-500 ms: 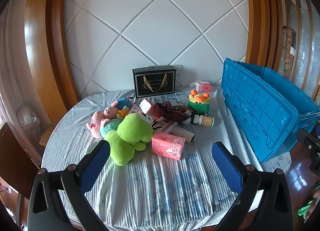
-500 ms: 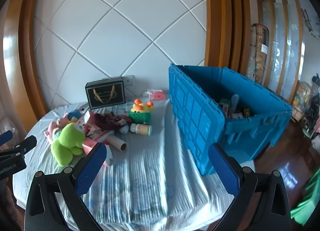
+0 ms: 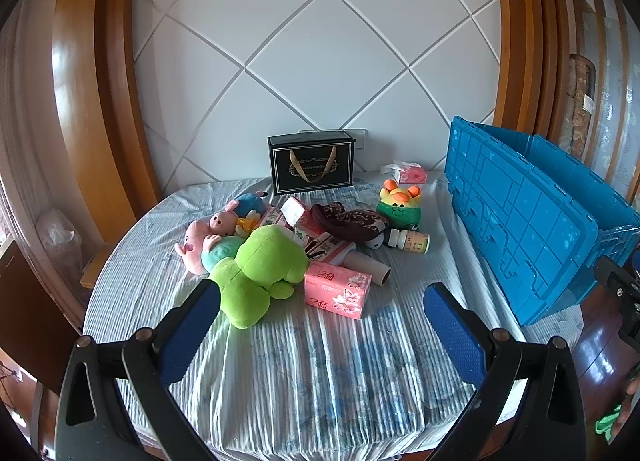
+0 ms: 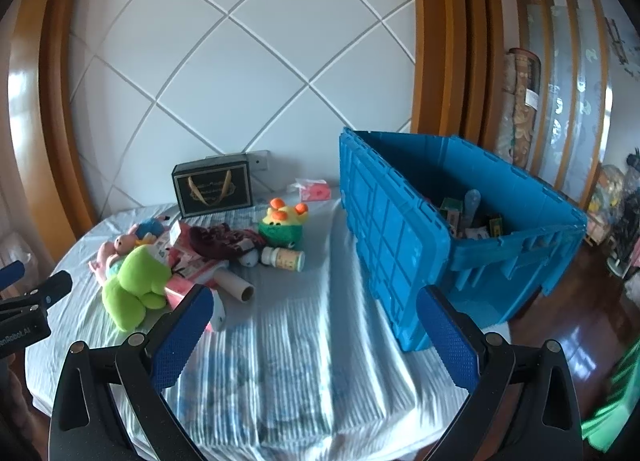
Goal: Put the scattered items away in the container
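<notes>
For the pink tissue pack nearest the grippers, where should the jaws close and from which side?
Grip the pink tissue pack across its short sides, coming from above and the near edge of the table. It lies flat as a soft rectangular block, its near side and top bare, while the green plush crowds its left end and the cardboard tube sits just behind. Probably easiest for the open left gripper.

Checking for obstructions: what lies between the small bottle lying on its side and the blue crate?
Nothing: between the bottle and the blue crate only bare striped tablecloth shows, clearest in the right wrist view; the left wrist view agrees.
</notes>
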Tool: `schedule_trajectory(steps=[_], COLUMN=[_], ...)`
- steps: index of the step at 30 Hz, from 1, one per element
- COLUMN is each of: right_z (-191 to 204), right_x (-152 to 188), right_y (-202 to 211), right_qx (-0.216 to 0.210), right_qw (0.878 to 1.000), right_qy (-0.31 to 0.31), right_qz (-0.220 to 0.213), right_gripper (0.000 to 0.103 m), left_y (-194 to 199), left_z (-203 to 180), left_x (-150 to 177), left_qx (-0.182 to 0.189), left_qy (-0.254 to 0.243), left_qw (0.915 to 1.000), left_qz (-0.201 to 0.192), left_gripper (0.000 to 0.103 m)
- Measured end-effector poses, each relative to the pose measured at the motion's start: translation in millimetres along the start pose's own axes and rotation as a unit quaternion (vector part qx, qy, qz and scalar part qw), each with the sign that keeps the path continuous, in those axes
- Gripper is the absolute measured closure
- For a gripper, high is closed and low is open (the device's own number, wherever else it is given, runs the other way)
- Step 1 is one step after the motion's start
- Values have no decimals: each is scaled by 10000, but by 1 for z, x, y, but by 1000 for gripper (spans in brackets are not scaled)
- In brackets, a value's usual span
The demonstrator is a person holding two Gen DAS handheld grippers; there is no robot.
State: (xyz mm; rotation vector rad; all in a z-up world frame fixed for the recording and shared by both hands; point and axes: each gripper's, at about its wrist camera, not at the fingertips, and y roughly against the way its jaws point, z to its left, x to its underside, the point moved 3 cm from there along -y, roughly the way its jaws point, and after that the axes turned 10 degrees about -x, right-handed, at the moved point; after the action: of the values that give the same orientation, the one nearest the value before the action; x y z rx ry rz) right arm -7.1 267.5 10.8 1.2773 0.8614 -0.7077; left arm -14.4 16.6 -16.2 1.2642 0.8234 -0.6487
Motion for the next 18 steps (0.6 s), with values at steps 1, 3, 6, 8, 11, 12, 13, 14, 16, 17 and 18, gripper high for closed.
schedule_trajectory(steps=[1, 3, 6, 8, 11, 12, 13, 14, 16, 17, 18], right_z=[0, 0, -1, -2, -3, -4, -5, -6, -7, -7, -8], right_x=[0, -1, -1, -1, -1, -1, 0, 0, 0, 0, 0], right_y=[0, -1, -3, -4, -7, -7, -8, -8, -10, -10, -11], right_qx=[-10, -31, -76, -108, -152, -170, -188, -207, -255, -291, -317], right_qw=[10000, 10000, 10000, 9999, 9999, 9998, 9998, 9997, 9996, 9995, 9994], right_qy=[5, 21, 43, 55, 70, 72, 73, 80, 92, 99, 105], right_qz=[2, 2, 12, 18, 28, 28, 30, 29, 27, 26, 31], right_gripper=[0, 0, 0, 0, 0, 0, 0, 0, 0, 0, 0], left_y=[0, 0, 1, 1, 2, 2, 3, 3, 3, 3, 3], left_z=[0, 0, -1, -1, -1, -1, -2, -2, -3, -3, -4], left_x=[0, 1, 2, 3, 3, 3, 4, 4, 4, 5, 5], left_qx=[-18, -45, -90, -121, -163, -178, -192, -205, -236, -251, -272], left_qy=[10, 23, 47, 61, 83, 91, 101, 112, 135, 146, 157], left_qw=[10000, 10000, 9999, 9999, 9998, 9998, 9998, 9997, 9996, 9996, 9995], left_qz=[2, 11, 22, 25, 37, 45, 49, 55, 72, 73, 81], left_gripper=[0, 0, 0, 0, 0, 0, 0, 0, 0, 0, 0])
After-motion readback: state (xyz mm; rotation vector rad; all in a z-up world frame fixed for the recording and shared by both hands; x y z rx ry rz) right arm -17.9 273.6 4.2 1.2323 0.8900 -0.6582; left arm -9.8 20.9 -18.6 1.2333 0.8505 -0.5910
